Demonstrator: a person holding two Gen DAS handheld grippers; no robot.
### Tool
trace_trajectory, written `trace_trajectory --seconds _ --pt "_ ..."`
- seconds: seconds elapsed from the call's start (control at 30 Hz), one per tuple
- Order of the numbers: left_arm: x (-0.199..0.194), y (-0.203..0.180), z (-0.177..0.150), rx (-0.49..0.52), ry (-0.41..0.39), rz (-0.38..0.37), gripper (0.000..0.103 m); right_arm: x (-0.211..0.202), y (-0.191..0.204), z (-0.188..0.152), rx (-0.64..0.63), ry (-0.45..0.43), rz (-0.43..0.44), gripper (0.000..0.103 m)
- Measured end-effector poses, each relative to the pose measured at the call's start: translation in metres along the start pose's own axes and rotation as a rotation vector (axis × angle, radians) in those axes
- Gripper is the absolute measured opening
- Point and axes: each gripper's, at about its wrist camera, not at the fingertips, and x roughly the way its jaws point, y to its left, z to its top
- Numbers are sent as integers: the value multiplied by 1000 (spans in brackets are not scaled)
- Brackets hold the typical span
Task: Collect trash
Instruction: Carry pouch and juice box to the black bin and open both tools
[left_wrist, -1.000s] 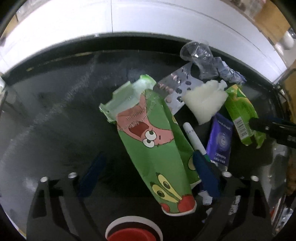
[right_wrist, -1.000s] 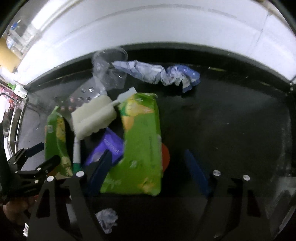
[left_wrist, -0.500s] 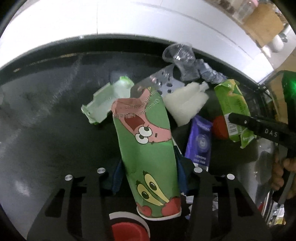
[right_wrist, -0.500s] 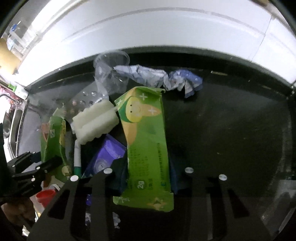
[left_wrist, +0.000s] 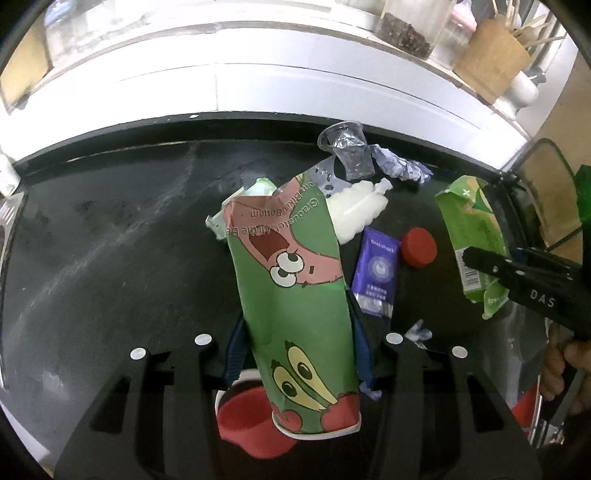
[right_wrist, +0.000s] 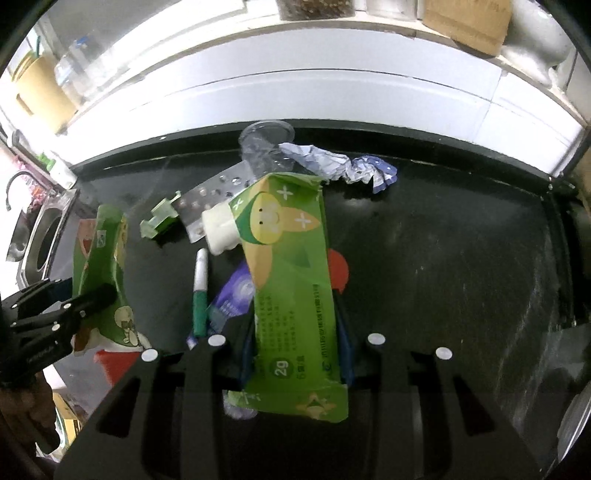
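Note:
My left gripper (left_wrist: 297, 343) is shut on a flattened green cartoon paper cup (left_wrist: 291, 295) and holds it above the black counter (left_wrist: 110, 240). My right gripper (right_wrist: 295, 332) is shut on a green snack wrapper (right_wrist: 291, 284), also lifted; it shows in the left wrist view (left_wrist: 472, 240) too. On the counter lie a clear plastic cup (right_wrist: 264, 147), crumpled blue-white paper (right_wrist: 340, 166), a blister pack (right_wrist: 210, 199), a white foam piece (left_wrist: 354, 212), a purple sachet (left_wrist: 376, 269), a red cap (left_wrist: 419, 247), a green-capped marker (right_wrist: 200, 291) and a pale green scrap (right_wrist: 159, 218).
A white wall ledge (left_wrist: 295, 85) runs behind the counter with jars and a cardboard box (left_wrist: 491, 62). A sink (right_wrist: 40, 240) lies at the counter's left end. A red object (left_wrist: 243, 417) shows below the left gripper. The counter's right part (right_wrist: 461, 258) is bare.
Both grippers closed on their items and lifted them: the left raised the paper cup, the right raised the green wrapper, uncovering the red cap. Both cameras moved up and back.

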Motion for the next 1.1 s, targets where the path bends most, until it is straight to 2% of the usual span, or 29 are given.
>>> trace_trajectory --seconds 0.4,0.63,0.83,0.97,1.1 --pt "-42 17 -30 -20 -48 52 47 -38 30 -18 -53 -55 13 36" --pt "-88 49 -52 -74 -94 101 47 -58 86 -23 -157 -79 68 36" --pt "-140 102 -92 -179 -138 190 47 -57 182 -26 -337 -64 165 36" --pt "-170 152 -139 -308 -150 275 47 -51 256 -37 -473 -32 240 36" --pt "-194 201 -193 -445 -152 360 47 -42 347 -62 -642 17 337 36"
